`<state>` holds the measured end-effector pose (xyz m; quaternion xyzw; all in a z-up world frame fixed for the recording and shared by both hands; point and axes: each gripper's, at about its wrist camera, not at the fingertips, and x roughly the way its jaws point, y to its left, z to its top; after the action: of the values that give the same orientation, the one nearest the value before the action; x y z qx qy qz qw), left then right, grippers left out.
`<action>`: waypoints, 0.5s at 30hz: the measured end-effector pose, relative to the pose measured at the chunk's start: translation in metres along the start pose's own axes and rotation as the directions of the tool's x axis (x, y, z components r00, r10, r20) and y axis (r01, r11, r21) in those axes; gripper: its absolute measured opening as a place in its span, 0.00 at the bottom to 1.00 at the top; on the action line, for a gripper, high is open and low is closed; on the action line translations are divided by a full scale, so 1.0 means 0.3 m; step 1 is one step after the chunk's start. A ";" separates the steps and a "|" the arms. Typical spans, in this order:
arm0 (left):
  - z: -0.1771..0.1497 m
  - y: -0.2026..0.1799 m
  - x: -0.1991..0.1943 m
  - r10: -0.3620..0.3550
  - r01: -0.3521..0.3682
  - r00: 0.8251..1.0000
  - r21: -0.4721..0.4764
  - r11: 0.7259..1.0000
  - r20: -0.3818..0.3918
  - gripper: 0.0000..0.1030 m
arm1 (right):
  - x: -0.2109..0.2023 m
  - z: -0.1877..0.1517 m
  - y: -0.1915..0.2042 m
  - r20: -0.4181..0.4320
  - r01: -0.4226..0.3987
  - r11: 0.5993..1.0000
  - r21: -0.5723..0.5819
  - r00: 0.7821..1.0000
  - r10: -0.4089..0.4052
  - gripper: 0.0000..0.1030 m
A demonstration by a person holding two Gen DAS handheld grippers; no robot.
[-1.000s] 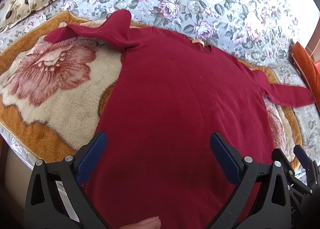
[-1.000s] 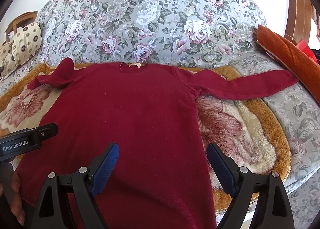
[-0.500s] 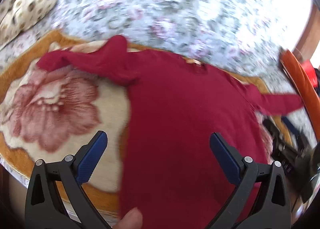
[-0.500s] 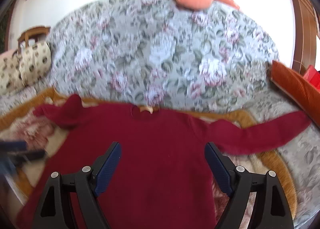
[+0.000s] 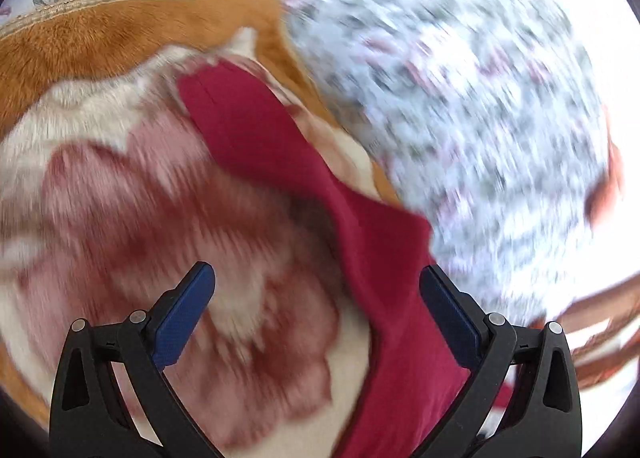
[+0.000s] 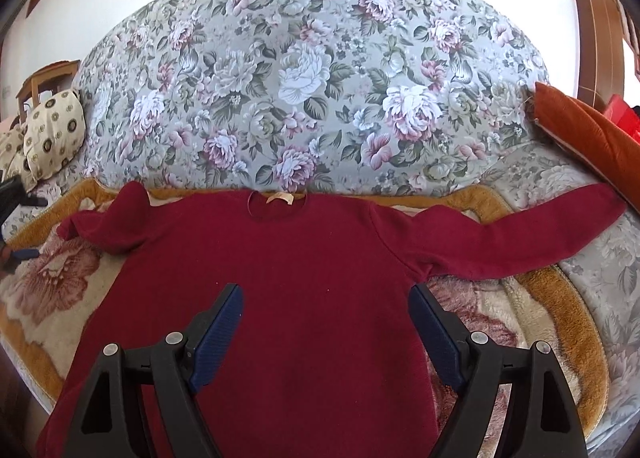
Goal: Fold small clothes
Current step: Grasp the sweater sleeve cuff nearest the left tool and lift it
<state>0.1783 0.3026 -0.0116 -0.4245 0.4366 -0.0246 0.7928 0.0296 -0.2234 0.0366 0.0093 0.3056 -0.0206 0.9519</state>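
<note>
the dark red sweater (image 6: 288, 298) lies flat, front up, on a plush flower-patterned blanket (image 6: 516, 330) over the floral sofa (image 6: 320, 78), both sleeves spread out sideways. it looks soft, limp and light, likely to sag and crease wherever it is lifted. the left tongs (image 5: 316, 314) gape wide near the left sleeve (image 5: 256, 138), gripping nothing; the right tongs (image 6: 326, 334) gape over the body, also empty. cuff and shoulder seam seem the best holds.

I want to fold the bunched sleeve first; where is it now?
In the right wrist view, the bunched sleeve lies at the left of the red sweater, on the plush blanket, near the spotted cushion.
</note>
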 end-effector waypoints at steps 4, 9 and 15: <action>0.129 0.080 0.073 -0.047 0.045 0.999 -0.075 0.996 -0.021 0.99 | 0.002 -0.002 0.001 0.000 -0.005 1.000 0.004 1.000 0.005 0.80; 0.164 0.148 0.123 -0.179 0.177 0.984 -0.131 0.975 -0.002 0.99 | 0.012 -0.005 0.002 -0.016 -0.004 1.000 0.007 1.000 0.004 0.80; 0.191 0.136 0.143 -0.211 0.214 0.976 -0.080 0.974 0.045 0.99 | 0.033 -0.005 0.003 -0.042 -0.006 1.000 0.010 0.999 0.007 0.80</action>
<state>0.2321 0.3485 -0.0539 -0.5024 0.3748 -0.0830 0.7748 0.0368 -0.2228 0.0297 0.0155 0.3256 -0.0188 0.9452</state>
